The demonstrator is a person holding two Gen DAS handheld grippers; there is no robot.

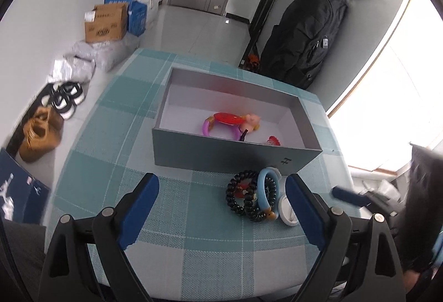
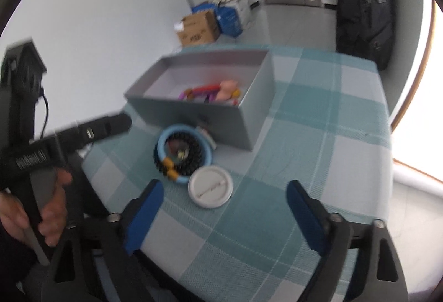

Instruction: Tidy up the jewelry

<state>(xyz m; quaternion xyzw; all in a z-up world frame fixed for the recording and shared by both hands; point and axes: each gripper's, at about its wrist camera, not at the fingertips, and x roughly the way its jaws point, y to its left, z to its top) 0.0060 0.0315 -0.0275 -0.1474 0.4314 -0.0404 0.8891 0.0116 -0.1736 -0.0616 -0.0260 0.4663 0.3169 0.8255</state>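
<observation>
Blue-padded left tongs and right tongs gape empty above bracelets beside the grey box.

Grey box open, trinkets inside; blue ring, black bead bracelets, white disc at its 6 o'clock.

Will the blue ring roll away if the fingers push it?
Probably not. The blue ring lies flat on the tablecloth, so it should slide rather than roll. The black beads lie tangled with it and may drag along. It looks smooth, so it could slip when pinched.
</observation>
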